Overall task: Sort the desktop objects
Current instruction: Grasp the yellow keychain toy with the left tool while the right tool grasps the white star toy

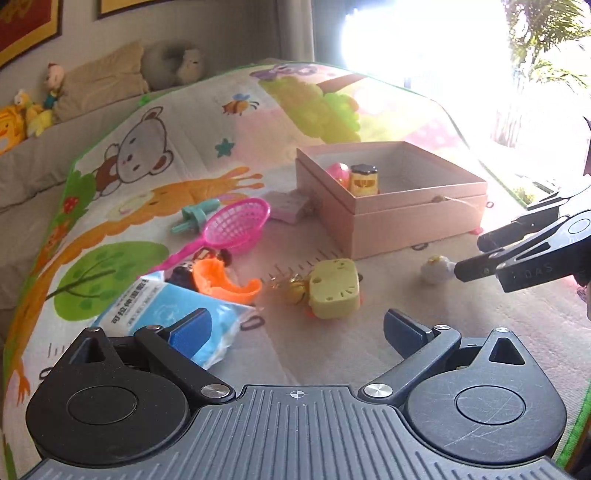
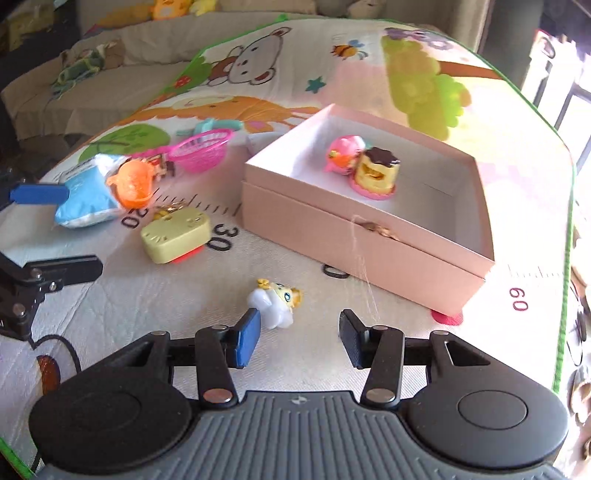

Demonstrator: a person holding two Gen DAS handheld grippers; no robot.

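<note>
Though parted, right fingers (image 2: 248, 336) empty.

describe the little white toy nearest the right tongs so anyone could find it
Start at the pink box on the play mat. On the mat in front of it, apart from the clutter, lies a small white figurine, alone, with a yellow head.

A cartoon play mat (image 1: 155, 147) covers the surface — a bear, a bee and a tree printed on it. Behind it a sofa (image 1: 33, 162) holds a beige cushion (image 1: 103, 83) and stuffed toys (image 1: 26, 110). Picture frames (image 1: 26, 26) hang above.
</note>
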